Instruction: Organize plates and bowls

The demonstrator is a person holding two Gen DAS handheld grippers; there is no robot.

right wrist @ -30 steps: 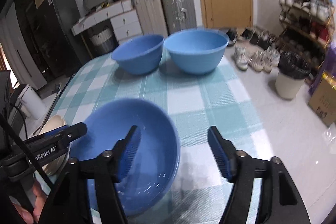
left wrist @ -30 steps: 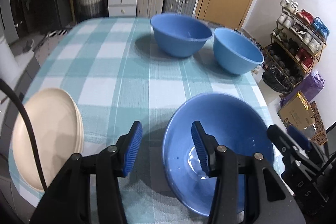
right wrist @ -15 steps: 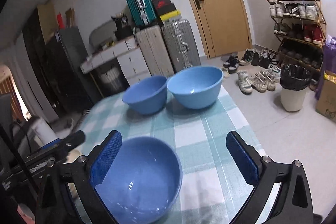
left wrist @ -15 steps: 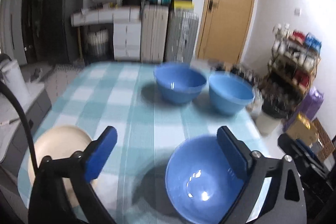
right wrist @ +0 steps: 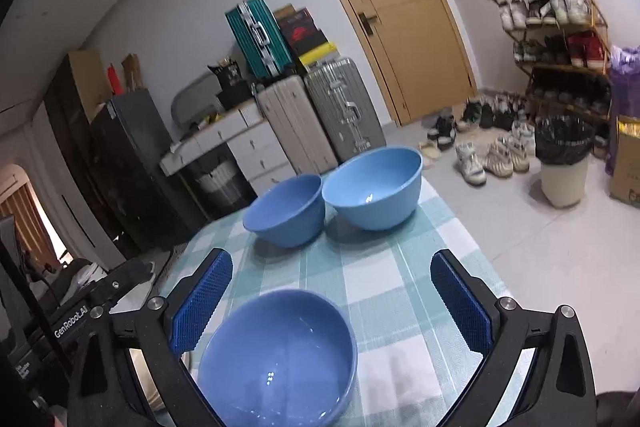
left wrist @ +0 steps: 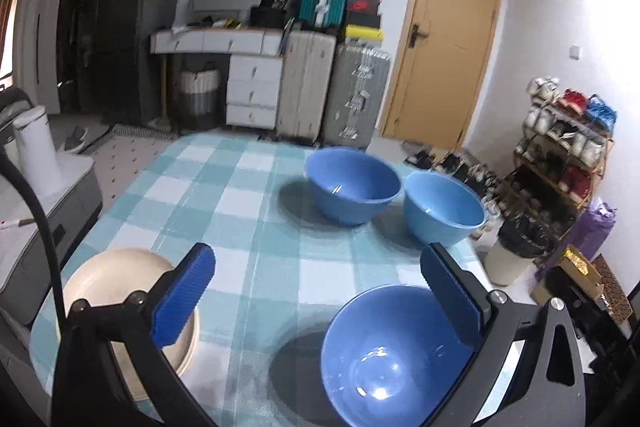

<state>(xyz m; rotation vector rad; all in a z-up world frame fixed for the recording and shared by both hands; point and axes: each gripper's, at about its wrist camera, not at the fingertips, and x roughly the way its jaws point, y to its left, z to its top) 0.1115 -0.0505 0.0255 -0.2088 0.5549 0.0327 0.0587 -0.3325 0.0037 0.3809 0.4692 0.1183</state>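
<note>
With both the left tongs (left wrist: 316, 303) and the right tongs (right wrist: 332, 303) spread wide and holding nothing above the near blue bowl (left wrist: 400, 351) on the checked desk (left wrist: 256, 211), this smooth, rigid, probably light bowl looks slippery, so its thin rim seems the best place to pinch.

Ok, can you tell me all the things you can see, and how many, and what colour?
Near bowl: one, blue, front of the table, empty.
Far bowls: two, blue, side by side at the far end.
Plates: a cream stack, near left corner; count unclear.
Tablecloth: one, teal and white check, covering the table.
Suitcases: three, beige, silver and teal, by the back wall.
Door: one, tan, shut.
Shoe rack: one, right wall, full of shoes.
Bin: one, white, black liner, on the floor.
Left gripper: black, blue pads, open.
Right gripper: same, open.
</note>
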